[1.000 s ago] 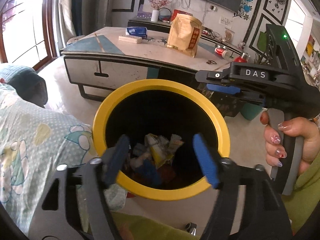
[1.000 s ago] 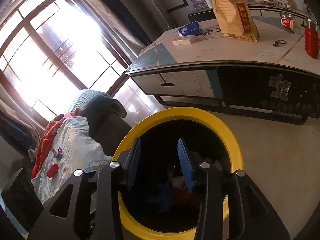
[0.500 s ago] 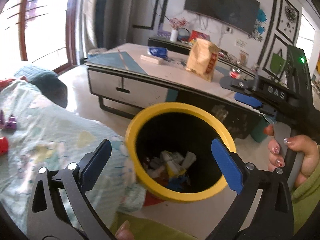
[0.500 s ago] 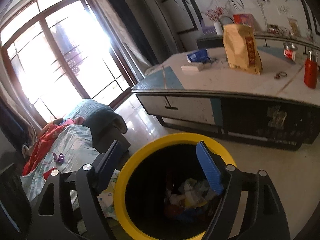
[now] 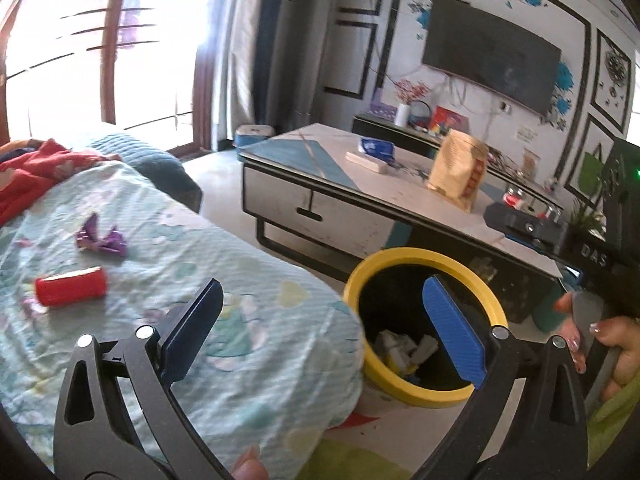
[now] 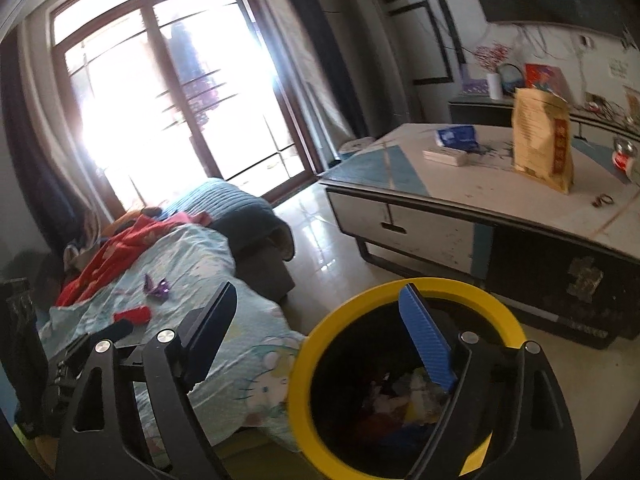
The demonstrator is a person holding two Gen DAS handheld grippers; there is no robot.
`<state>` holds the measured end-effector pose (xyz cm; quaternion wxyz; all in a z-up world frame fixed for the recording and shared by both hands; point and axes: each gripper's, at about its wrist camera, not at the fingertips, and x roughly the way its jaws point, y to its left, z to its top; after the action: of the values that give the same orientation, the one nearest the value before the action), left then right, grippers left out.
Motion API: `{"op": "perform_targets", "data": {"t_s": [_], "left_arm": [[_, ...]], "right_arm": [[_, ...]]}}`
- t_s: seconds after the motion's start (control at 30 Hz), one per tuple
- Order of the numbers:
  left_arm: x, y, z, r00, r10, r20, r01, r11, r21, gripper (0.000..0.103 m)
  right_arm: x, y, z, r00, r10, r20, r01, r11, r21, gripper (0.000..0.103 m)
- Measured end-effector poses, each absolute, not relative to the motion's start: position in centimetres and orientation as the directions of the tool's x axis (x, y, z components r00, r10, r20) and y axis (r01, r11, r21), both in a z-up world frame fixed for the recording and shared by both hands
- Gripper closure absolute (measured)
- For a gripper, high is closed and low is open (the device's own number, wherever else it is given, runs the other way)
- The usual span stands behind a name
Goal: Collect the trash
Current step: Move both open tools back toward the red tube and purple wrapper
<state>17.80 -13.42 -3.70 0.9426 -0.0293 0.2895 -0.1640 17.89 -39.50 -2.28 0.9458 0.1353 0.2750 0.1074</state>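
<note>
**Both claws up off the bin, swinging back to the bed**

Since a second ago both views have pulled up and away from the bin (image 5: 424, 320): then I looked straight down into it, now it sits low and to the right, and the bed (image 5: 160, 280) fills the left of the left view. My left gripper (image 5: 320, 328) has gone from partly closed to as wide as it goes, with nothing between its jaws. My right gripper (image 6: 324, 336) is opening at this moment, also empty.

Scraps of paper and wrappers lie in the bottom of the bin, so I judge the drop done. Two pieces remain on the bed cover: a red roll (image 5: 71, 291) and, just beyond it, a crumpled purple wrapper (image 5: 102, 238). Both show smaller in the right view, roll (image 6: 132, 315) and wrapper (image 6: 157, 288).

The step in hand is the reach back, I think. To do it well I would keep the jaws wide, bring the left gripper over the roll and straddle it across its short width, not end to end, since it could roll on the soft cover. I would press lightly so the fingers do not pinch the fabric.
</note>
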Motion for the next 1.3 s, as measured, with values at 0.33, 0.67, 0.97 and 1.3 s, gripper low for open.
{"op": "perform_targets", "data": {"t_s": [0.33,0.67,0.97,1.3], "left_arm": [[16.9,-7.2,-3.0,0.827,-0.237,-0.510,0.155,0.968,-0.197,0.011],[16.7,-1.9,-2.9,0.851,-0.164,-0.498,0.041,0.968,-0.248,0.011],[16.9,3.9,-4.3,0.840,-0.075,-0.537,-0.114,0.944,-0.310,0.011],[17.4,8.6,-7.1,0.810,-0.124,-0.572,-0.192,0.867,-0.461,0.039]], "right_arm": [[17.6,-34.5,-1.7,0.794,0.340,-0.504,-0.231,0.935,0.268,0.021],[18.1,-28.6,-1.2,0.741,0.413,-0.530,-0.336,0.911,0.239,0.020],[20.7,-23.2,-0.6,0.699,0.471,-0.539,-0.415,0.880,0.231,0.020],[27.2,-16.3,-1.7,0.594,0.544,-0.592,-0.504,0.826,0.253,0.022]]}}
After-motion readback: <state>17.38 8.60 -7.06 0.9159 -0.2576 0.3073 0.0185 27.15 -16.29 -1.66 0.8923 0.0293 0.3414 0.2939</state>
